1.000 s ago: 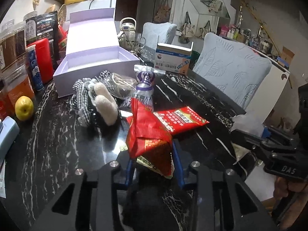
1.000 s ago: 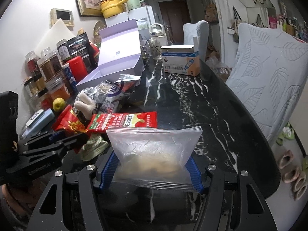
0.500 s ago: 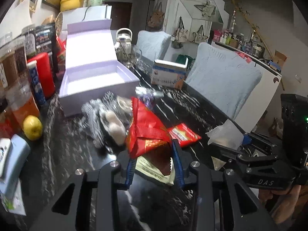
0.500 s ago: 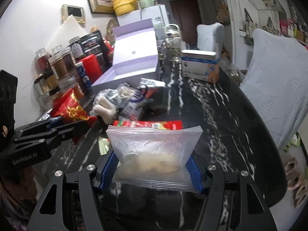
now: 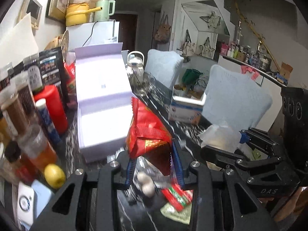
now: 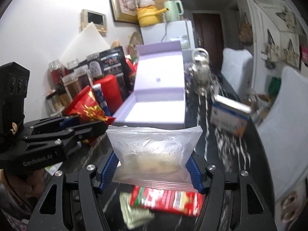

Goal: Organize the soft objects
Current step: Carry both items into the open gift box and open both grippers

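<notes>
While the open lilac box [image 6: 154, 104] is sitting on the dark marble table [image 6: 227, 154], the clear zip bag [image 6: 154, 150] is hanging just in front of it, clenched between the right gripper [image 6: 154, 170] pads. Left of the box, the left gripper [image 5: 154, 163] is grasping the red snack packet [image 5: 148, 130], which is sticking up beyond its fingers.

Both grippers are matte black frames with silver screw heads and ribbed blue pads lining the fingers. The left gripper [image 6: 96, 124] carries white "GenRobot.AI" lettering on its side and a boxy black housing behind. The right gripper [image 5: 221, 146] shows "DAS" embossed on its body.
</notes>
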{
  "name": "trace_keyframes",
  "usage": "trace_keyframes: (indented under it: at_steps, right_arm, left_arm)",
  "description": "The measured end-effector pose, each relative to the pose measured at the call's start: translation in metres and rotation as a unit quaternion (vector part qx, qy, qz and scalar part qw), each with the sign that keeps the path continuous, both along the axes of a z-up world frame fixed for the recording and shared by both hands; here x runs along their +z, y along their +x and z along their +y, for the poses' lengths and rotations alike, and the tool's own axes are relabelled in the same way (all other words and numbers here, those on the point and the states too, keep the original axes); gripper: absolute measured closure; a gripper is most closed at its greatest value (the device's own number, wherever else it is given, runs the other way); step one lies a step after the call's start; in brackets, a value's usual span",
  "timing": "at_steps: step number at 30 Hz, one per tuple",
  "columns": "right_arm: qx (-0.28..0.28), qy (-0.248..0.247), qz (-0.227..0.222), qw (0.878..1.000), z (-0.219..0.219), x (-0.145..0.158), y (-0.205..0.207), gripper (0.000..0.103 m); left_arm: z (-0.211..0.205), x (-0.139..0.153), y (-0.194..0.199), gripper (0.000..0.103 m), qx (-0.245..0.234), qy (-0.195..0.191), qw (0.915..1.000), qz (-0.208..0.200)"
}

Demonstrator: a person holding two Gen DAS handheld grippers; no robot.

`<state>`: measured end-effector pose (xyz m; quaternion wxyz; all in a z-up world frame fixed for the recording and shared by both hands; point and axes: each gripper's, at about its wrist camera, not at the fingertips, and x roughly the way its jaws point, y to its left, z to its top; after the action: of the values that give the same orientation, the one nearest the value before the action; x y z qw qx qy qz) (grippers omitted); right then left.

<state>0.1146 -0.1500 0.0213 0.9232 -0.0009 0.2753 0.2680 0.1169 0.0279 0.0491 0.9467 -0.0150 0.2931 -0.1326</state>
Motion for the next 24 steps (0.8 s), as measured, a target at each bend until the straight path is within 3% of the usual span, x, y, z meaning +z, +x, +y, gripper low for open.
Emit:
trace_keyframes:
  at_steps: [12,24]
  right_arm:
    - [0.03,-0.006,-0.029,0.999,0.025,0.042,0.077,0.038]
    - [0.036,-0.018,-0.018,0.999,0.053,0.058,0.163,0.038]
  left_arm:
    - [0.017,0.025,0.07,0.069,0.015,-0.009,0.9995,-0.028]
    - [0.049,0.022,0.158,0.069,0.064,-0.027,0.9974,-0.016]
